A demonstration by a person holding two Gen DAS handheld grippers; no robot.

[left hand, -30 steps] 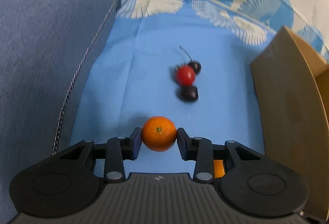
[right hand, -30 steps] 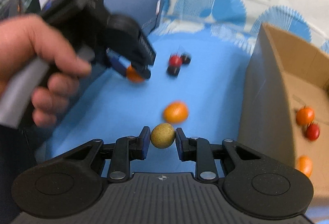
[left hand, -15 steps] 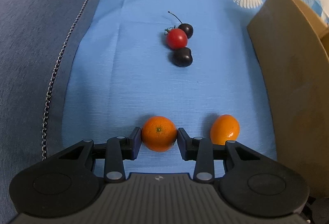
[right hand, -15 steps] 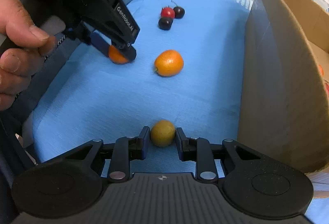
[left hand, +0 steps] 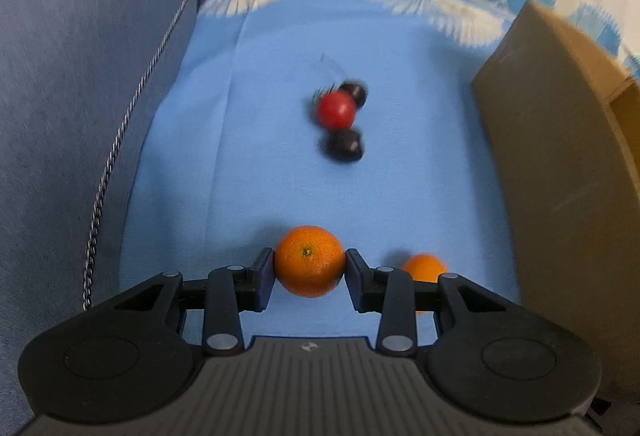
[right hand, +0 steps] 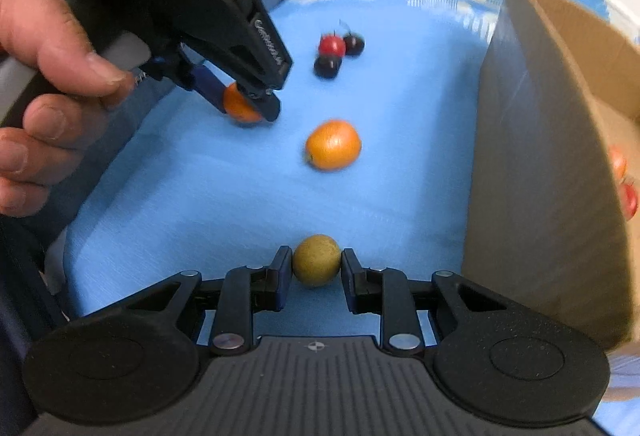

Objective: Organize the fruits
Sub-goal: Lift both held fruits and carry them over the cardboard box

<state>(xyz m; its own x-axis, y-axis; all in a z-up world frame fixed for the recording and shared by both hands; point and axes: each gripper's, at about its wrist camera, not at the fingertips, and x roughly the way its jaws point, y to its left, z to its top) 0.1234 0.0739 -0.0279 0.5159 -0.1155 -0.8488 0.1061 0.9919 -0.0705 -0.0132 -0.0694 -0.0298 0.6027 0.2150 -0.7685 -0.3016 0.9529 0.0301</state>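
Left gripper (left hand: 309, 268) fingers pinching small orange (left hand: 309, 261) between both pads, just above blue cloth (left hand: 240, 176). Right gripper (right hand: 316, 268) fingers clamped on tan-green round fruit (right hand: 316, 260), same way. Only in right wrist view: hand (right hand: 44, 88) on left gripper, fruits inside cardboard box (right hand: 540, 156). Loose kumquat (right hand: 333, 144) half hidden in left wrist view.

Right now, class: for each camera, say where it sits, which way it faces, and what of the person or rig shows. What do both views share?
Left wrist: on the left gripper, looking down along its fingers at the held orange over the blue cloth; only its own fingers show.
Right wrist: on the right gripper, gripping a yellow-green fruit; a hand holding the left gripper shows.
Shared: red tomato, oval orange fruit, cardboard box.
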